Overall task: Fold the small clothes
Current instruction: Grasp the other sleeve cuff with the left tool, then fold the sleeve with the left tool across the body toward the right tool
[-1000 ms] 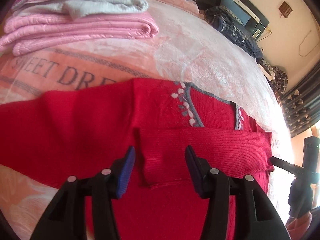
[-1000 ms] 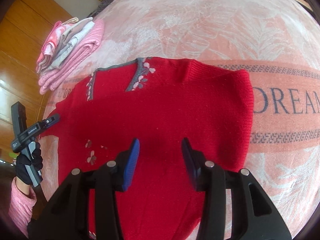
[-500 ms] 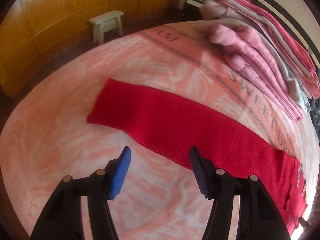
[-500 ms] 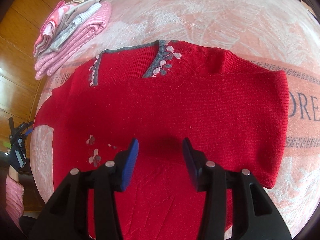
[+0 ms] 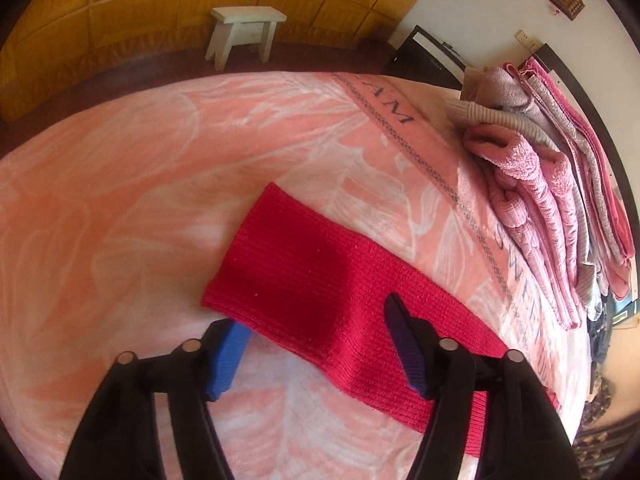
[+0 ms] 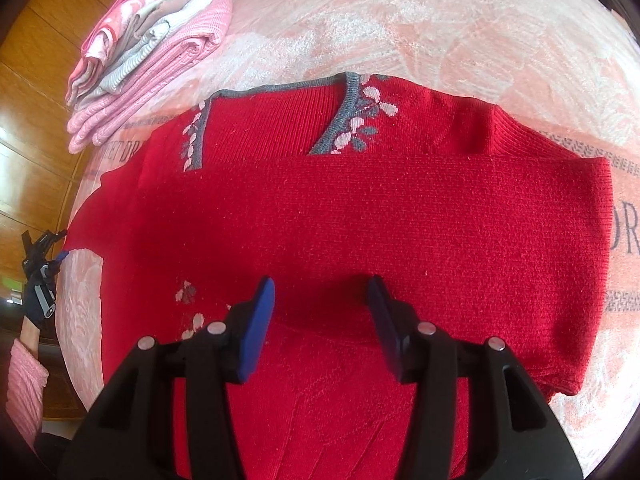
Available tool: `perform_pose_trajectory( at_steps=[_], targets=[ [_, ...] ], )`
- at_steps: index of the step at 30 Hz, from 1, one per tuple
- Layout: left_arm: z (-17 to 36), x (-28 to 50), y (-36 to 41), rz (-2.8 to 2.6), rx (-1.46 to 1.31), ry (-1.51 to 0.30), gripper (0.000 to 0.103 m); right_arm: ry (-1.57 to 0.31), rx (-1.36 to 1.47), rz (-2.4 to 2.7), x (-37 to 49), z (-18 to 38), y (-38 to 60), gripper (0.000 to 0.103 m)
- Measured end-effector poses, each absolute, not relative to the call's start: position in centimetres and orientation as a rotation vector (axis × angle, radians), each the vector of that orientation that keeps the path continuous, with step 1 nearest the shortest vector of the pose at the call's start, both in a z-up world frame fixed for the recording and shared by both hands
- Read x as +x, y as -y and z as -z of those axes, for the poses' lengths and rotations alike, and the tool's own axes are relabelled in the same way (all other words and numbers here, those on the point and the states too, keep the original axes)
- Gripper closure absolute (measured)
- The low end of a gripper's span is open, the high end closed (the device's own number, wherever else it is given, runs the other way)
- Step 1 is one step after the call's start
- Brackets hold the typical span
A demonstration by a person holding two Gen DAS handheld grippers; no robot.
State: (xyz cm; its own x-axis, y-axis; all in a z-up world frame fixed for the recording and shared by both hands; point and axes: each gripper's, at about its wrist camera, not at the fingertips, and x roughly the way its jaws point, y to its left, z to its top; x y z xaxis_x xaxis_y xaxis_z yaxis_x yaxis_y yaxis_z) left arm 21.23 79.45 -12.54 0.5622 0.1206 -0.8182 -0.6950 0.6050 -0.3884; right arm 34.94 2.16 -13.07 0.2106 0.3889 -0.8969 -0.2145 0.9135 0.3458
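**Now the left sleeve end lies between the left fingers**

Plainly, the move ahead turns on the outstretched sleeve point(image 5: 320, 280) of the red sweater point(image 6: 360, 220): its cuff end lies just ahead of the left gripper point(image 5: 312, 344), with the near cuff corner over the blue pad of one of its fingers point(image 5: 226, 356). The sleeve's long axis runs from the cuff, toward the bed's side edge, back to the sweater body. The left gripper is the nearer one, with fingers spread wide and holding nothing.

The right gripper point(image 6: 320, 320) hovers over the sweater's middle, its fingers also wide and empty. The other sleeve already lies folded flat across the chest, below the grey floral neckline point(image 6: 348, 120).

The sweater is a ribbed, soft, limp knit on the bed point(image 5: 140, 200), whose plush pink blanket looks fuzzy. Folded pink clothes point(image 5: 552, 208) are stacked near the bed's far edge.
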Motion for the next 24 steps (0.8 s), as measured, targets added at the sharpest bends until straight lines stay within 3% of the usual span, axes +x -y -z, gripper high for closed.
perform_pose_trajectory(
  at_steps=[1,2,4,5,14,24],
  targets=[
    [12.6,21.5,-79.3,-0.552,-0.753,-0.846,0.067,-1.291,0.161,-0.420,35.0,13.1,-2.1,0.053],
    [12.7,21.8,-79.2,-0.564,-0.727,-0.852,0.073,-1.291,0.165,-0.420,34.9,13.1,-2.1,0.053],
    [12.7,21.8,-78.7,-0.547,-0.709,-0.818,0.094,-1.290,0.169,-0.422,34.9,13.0,-2.0,0.054],
    [12.7,21.7,-78.4,-0.528,-0.717,-0.796,0.098,-1.290,0.171,-0.422,34.8,13.0,-1.9,0.054],
    [6.0,24.6,-69.3,-0.334,-0.560,-0.621,0.099,-1.291,0.204,-0.418,34.0,12.5,-0.5,0.055],
    [4.7,30.3,-51.0,0.104,-0.499,-0.668,0.099,-1.277,0.238,-0.394,33.3,11.9,2.2,0.054]
  ],
)
